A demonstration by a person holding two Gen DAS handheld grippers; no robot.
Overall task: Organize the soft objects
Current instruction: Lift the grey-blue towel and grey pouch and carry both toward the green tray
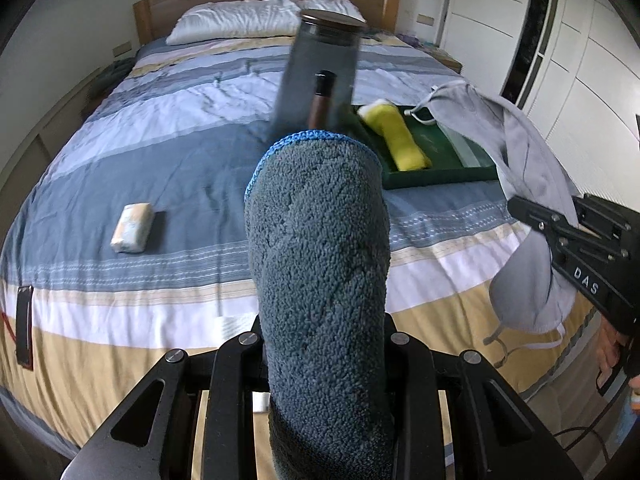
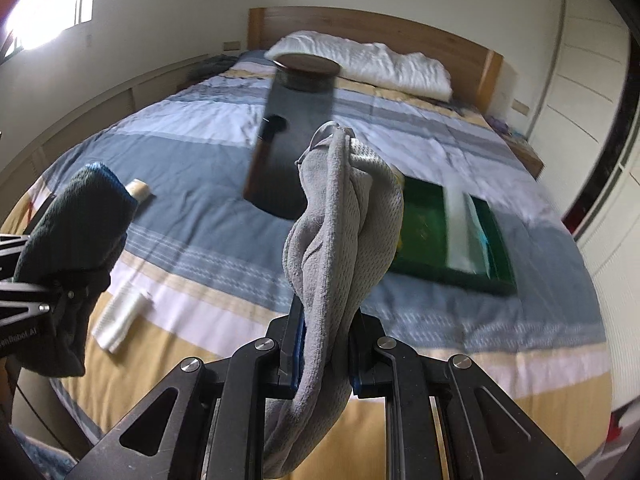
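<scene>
tray (image 1: 436,176) on bed (image 1: 160,144), right of jar (image 1: 320,76), holding roll (image 1: 400,136).

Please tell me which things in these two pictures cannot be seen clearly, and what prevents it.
- Left tongs: fingertips hidden in the left wrist view by the blue towel.
- Right tongs: fingertips covered in the right wrist view by the grey cloth.
- Tall dark canister: motion-blurred; contents uncertain.
- Green tray: blurred and partly behind the cloth in the right wrist view.

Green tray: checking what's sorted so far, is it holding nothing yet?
No, a yellow cloth already lies inside the green tray.
</scene>
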